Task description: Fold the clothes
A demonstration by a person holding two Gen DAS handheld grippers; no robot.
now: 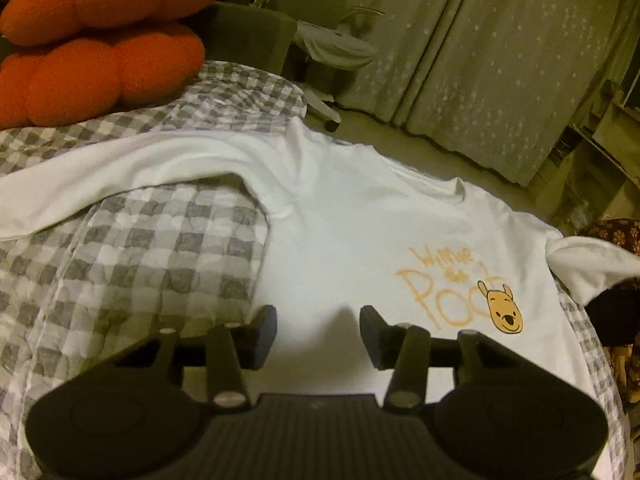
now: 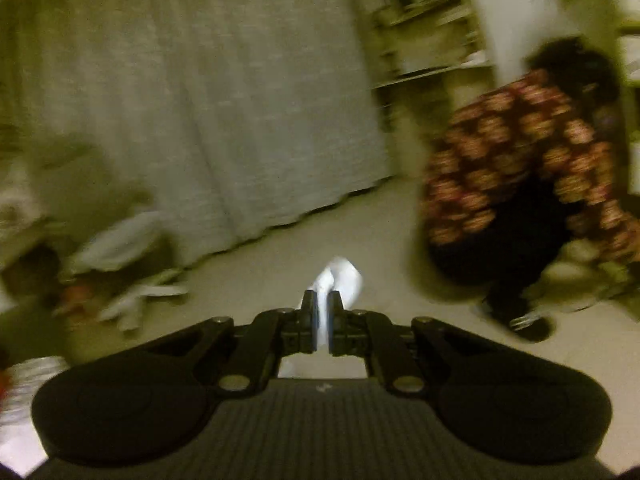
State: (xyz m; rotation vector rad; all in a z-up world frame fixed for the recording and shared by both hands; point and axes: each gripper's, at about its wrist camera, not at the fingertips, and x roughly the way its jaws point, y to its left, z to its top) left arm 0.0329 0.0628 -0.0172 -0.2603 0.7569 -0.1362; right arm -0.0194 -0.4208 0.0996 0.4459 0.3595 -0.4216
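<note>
1. The white cotton T-shirt with an orange cartoon bear print [image 1: 360, 216] lies spread on the grey-and-white checked quilt [image 1: 132, 248], directly ahead of and under the left gripper [image 1: 318, 330]. One long sleeve runs out to the far left of this gripper, and the bear print is ahead and to its right.
2. The left gripper has its fingers spread wide. It holds nothing. It is low over the body of the shirt, but I cannot tell if the fingertips touch the cloth.
3. The right gripper [image 2: 323, 322] has its fingers pressed almost together and pinches a small piece of white cloth [image 2: 340, 280], which sticks out just ahead of the fingertips. In my judgement it is the right sleeve or edge of the same shirt, but the right view is blurred and does not settle it.
4. To do this step well, I think the pinched part should be carried across the shirt body in a low, even line, so that the fold stays straight and does not drag the rest of the shirt.
5. The open left gripper could press the body flat near the fold line, to keep the cloth from sliding on the soft quilt.
6. The orange plush cushion [image 1: 104, 44] is far ahead to the left, well apart from the shirt.
</note>
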